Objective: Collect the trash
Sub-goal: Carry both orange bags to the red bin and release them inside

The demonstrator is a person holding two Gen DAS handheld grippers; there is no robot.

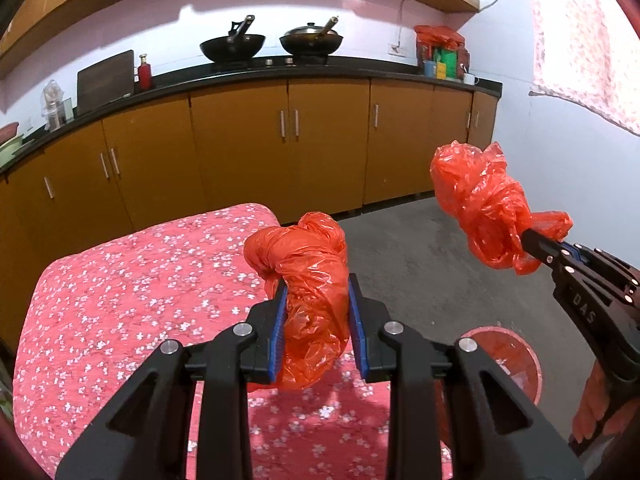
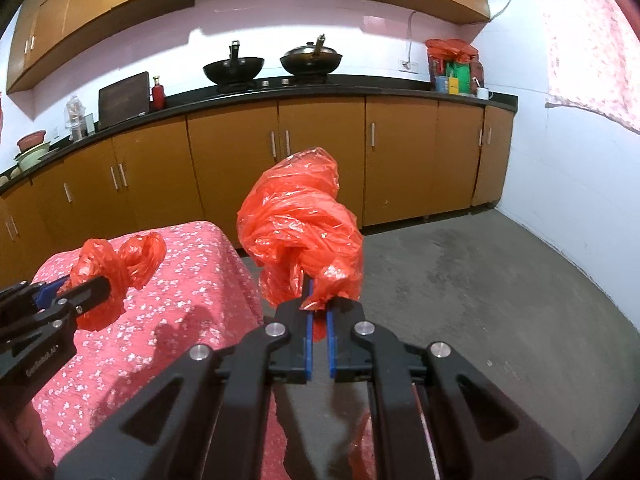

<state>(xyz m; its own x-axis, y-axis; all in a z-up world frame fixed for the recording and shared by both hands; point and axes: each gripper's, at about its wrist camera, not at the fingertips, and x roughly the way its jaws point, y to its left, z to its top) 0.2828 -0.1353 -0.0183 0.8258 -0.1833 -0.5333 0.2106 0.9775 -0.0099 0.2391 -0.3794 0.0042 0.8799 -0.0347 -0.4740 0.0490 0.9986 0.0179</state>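
Overall, the room was a kitchen with brown cabinets along the far wall and a grey floor. Nearer stood a table under a pink flowered cloth. Beside it on the floor sat a red bin, only partly visible below the right gripper in the left wrist view.

Each tool carried one piece of trash. The left gripper was clamped across the middle of a crumpled red plastic bag, held above the table edge. The right gripper had its jaws nearly together, pinching a thin twisted tail of a second red bag, held above the floor just past the table.

Both bags looked light, soft and crushable, with a slick film surface. The bulk would yield under the pads, so the knotted, bunched part appeared the surest place to grip. The tail pinch looked more liable to slip.
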